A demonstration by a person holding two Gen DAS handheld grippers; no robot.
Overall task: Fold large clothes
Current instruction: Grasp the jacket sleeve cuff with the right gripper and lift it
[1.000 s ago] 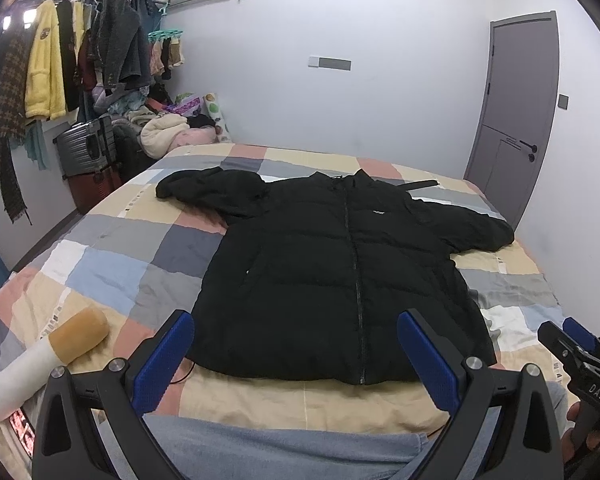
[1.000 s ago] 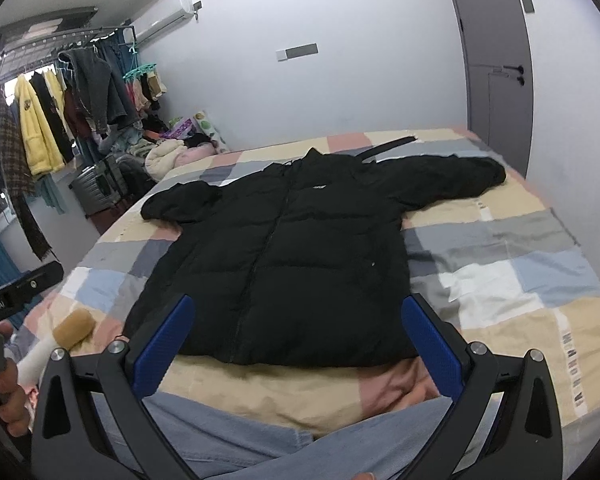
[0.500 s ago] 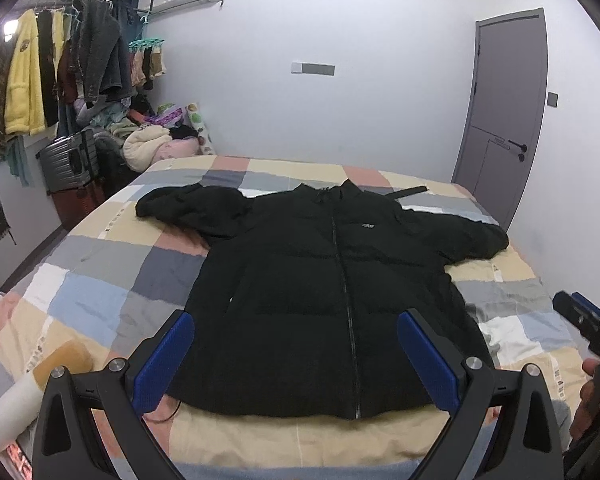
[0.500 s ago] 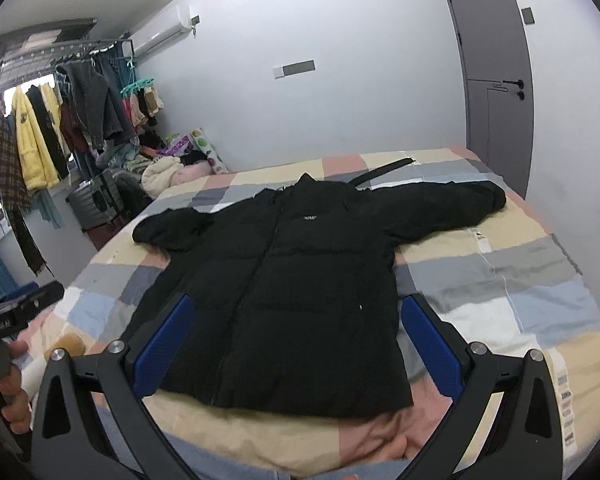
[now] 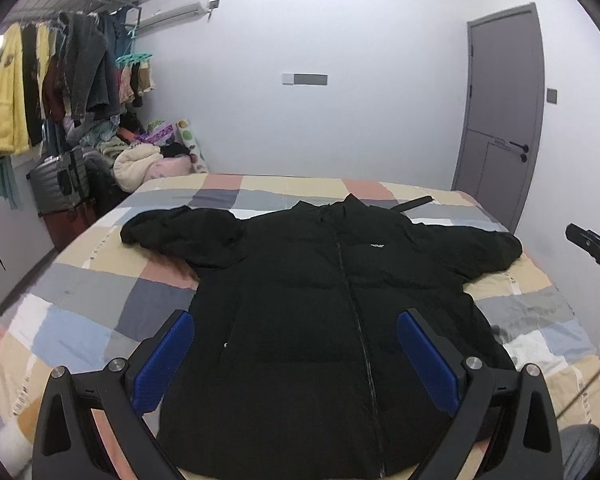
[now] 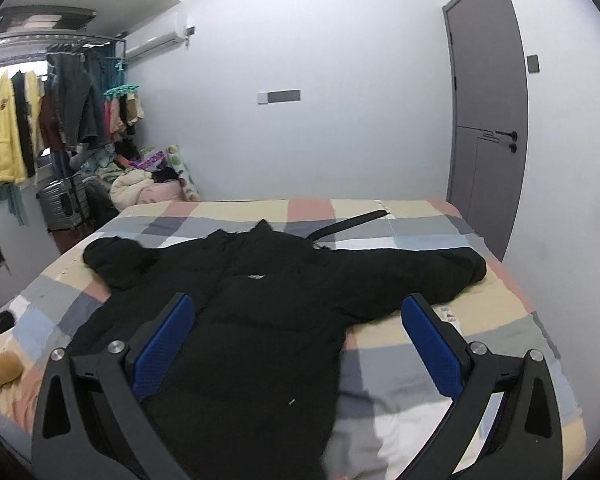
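Observation:
A large black puffer jacket (image 5: 332, 300) lies flat, front up and zipped, on the checked bedspread (image 5: 92, 300), both sleeves spread out; it also shows in the right wrist view (image 6: 260, 320). My left gripper (image 5: 296, 344) is open and empty, held above the jacket's lower body. My right gripper (image 6: 298, 328) is open and empty, above the jacket's right side near the right sleeve (image 6: 428, 272). The right gripper's body shows at the right edge of the left wrist view (image 5: 592, 246).
A black strap (image 6: 348, 226) lies on the bed behind the collar. A beige bolster (image 6: 0, 368) sits at the bed's left edge. A clothes rack (image 5: 52, 80), suitcase (image 5: 60, 184) and clothes pile (image 5: 148, 160) stand left. A grey door (image 5: 500, 120) is right.
Both grippers have risen and moved forward over the bed toward the jacket. The jacket has not moved. Both stay open.

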